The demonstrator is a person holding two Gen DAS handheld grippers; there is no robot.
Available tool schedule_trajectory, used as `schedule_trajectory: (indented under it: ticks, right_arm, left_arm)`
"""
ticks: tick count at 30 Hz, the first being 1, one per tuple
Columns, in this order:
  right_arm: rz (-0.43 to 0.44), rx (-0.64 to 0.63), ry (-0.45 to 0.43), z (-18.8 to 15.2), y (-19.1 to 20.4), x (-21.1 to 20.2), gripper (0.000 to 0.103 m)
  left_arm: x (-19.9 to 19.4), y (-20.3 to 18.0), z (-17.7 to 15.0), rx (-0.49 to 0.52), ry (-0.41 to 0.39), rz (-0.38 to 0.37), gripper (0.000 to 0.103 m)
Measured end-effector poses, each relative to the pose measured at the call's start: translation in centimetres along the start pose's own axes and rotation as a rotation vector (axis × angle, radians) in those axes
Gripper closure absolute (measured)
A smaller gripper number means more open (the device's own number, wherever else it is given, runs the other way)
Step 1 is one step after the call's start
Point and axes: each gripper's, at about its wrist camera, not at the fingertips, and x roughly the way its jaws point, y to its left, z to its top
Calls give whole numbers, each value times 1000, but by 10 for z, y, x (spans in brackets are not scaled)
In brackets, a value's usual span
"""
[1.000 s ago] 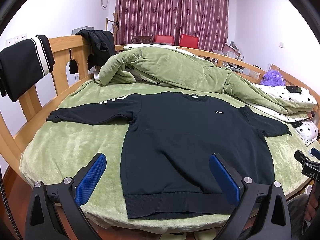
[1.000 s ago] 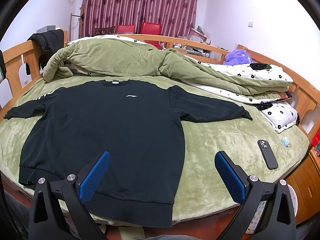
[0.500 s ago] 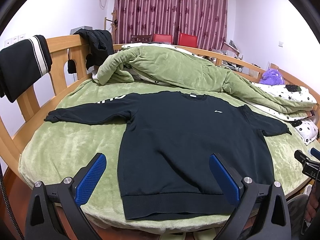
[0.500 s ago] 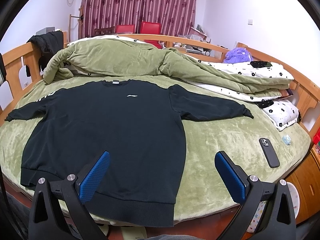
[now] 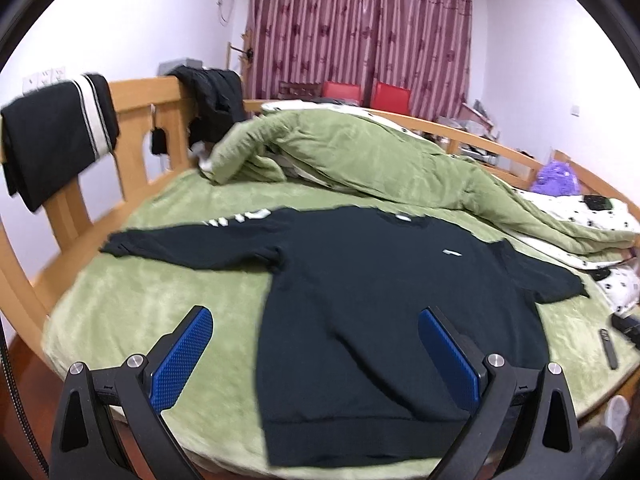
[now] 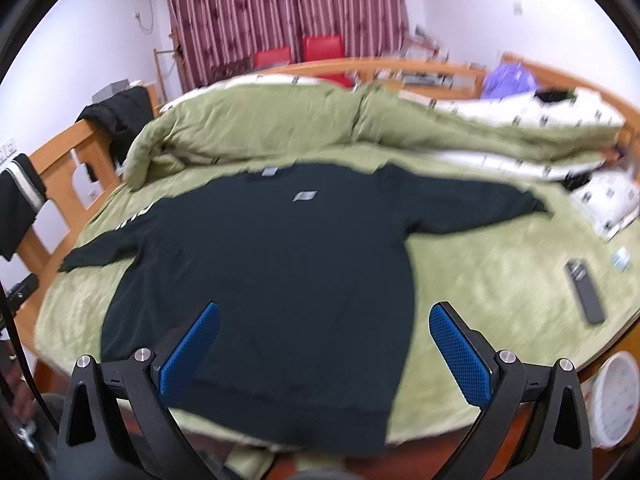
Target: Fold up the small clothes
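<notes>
I see a black sweatshirt [image 5: 384,312] spread flat, front up, on the green plush bed cover [image 5: 152,304], with both sleeves stretched out to the sides and the ribbed hem lying at the near edge of the bed. A small white logo [image 5: 452,252] sits on its chest, and white lettering shows on the sleeve that reaches toward the wooden bed frame [image 5: 136,132].

My left hand-held gripper [image 5: 316,356] hangs above the hem end of the sweatshirt, released, its blue pads [image 5: 182,354] spread wide with nothing between them; one finger is over bare green cover, the other over the black cloth. My right hand-held gripper [image 6: 322,350] is likewise spread wide and empty, also over the lower part of the sweatshirt. I cannot tell whether either touches the fabric. The right wrist view is blurred.

Behind the sweatshirt a rumpled green quilt [image 5: 360,156] is heaped across the bed, with white spotted bedding [image 6: 532,120] beside it. A dark phone [image 6: 585,296] lies on the cover well apart from the right sleeve's cuff. Dark clothes [image 5: 56,132] hang over the bed frame rail, and maroon curtains [image 5: 360,32] close the far wall.
</notes>
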Motion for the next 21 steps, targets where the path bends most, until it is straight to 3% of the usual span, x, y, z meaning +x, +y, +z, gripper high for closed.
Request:
schedule_trajectory:
  ticks: [7,18,21]
  right_arm:
    - [-19,-40,-80,39,-10,4,1]
    - [-32,-31,-22,69,-8,109,1]
    - [-34,-17,-9,73,-10,140,6]
  left_arm:
    - [38,51,18,-53,32,116,0]
    - [151,152,7,-240,122,191,5]
    - [178,174,4,-295,118,221,6]
